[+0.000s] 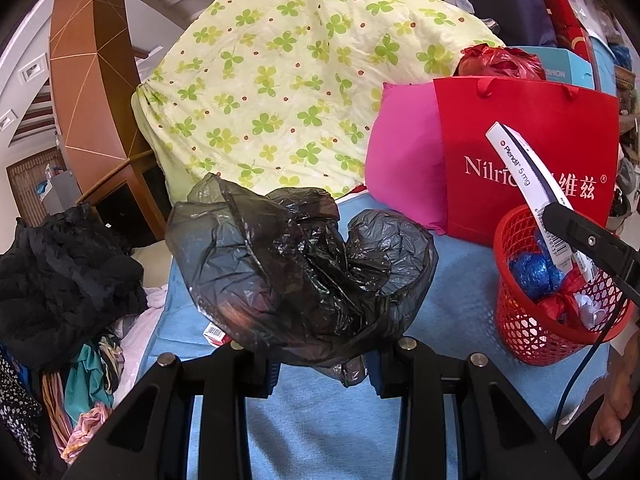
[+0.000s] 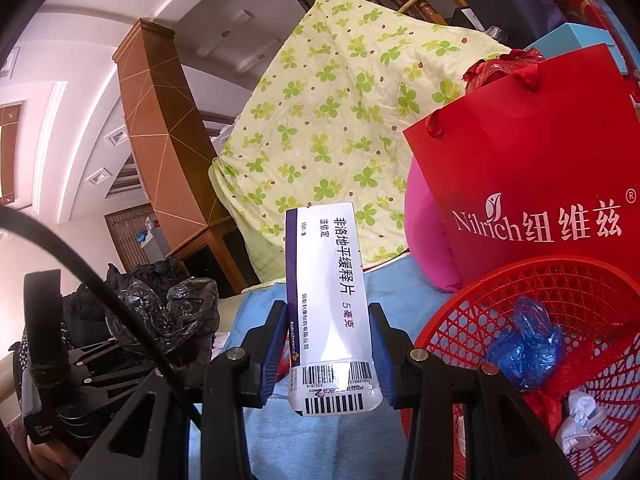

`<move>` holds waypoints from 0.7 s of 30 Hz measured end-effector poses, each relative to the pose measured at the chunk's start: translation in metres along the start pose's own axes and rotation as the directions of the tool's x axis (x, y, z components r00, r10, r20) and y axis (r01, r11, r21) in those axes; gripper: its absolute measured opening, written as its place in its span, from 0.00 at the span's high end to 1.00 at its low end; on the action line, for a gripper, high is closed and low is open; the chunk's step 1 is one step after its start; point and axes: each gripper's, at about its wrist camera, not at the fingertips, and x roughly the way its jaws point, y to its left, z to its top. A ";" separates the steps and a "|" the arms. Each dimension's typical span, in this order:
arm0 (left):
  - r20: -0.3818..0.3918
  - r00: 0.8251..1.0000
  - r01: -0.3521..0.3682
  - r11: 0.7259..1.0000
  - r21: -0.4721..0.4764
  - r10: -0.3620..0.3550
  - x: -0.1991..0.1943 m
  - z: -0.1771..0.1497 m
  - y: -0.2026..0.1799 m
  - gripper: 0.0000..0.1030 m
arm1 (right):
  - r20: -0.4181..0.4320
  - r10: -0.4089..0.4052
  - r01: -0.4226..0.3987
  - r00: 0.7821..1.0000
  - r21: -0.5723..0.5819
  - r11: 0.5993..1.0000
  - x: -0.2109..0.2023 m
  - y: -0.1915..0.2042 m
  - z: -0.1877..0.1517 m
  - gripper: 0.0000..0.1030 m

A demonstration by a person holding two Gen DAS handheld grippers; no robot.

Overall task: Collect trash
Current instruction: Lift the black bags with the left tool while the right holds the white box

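Note:
My left gripper (image 1: 320, 364) is shut on a crumpled black plastic bag (image 1: 304, 280), which billows up above a blue cloth. In the right wrist view the same bag (image 2: 168, 312) hangs from the left gripper (image 2: 116, 350) at the far left. My right gripper (image 2: 328, 344) is shut on a white medicine box (image 2: 326, 280), held upright between the blue pads. The left wrist view shows that box (image 1: 524, 164) tilted in the right gripper (image 1: 560, 216) over a red mesh basket (image 1: 532, 332). The basket (image 2: 600, 292) holds a blue bag (image 2: 528, 340), red wrapping and crumpled white paper (image 2: 580, 412).
Behind the basket stand a red paper bag (image 1: 528, 140) and a pink cushion (image 1: 404, 168). A clover-print quilt (image 1: 288, 80) is piled at the back. Heaped clothes (image 1: 60, 280) lie on the left. A small red box (image 1: 216, 334) peeks from under the black bag.

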 end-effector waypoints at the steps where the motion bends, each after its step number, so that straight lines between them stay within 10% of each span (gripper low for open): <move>1: 0.000 1.000 0.003 1.000 0.000 -0.003 0.001 0.000 0.000 0.65 | 0.001 0.000 0.000 1.000 0.001 1.000 -0.001 -0.001 0.000 0.59; 21: -0.008 0.998 0.056 0.998 0.026 -0.056 0.013 0.005 -0.016 0.65 | 0.002 -0.032 0.032 0.999 0.008 0.999 -0.008 -0.013 -0.001 0.59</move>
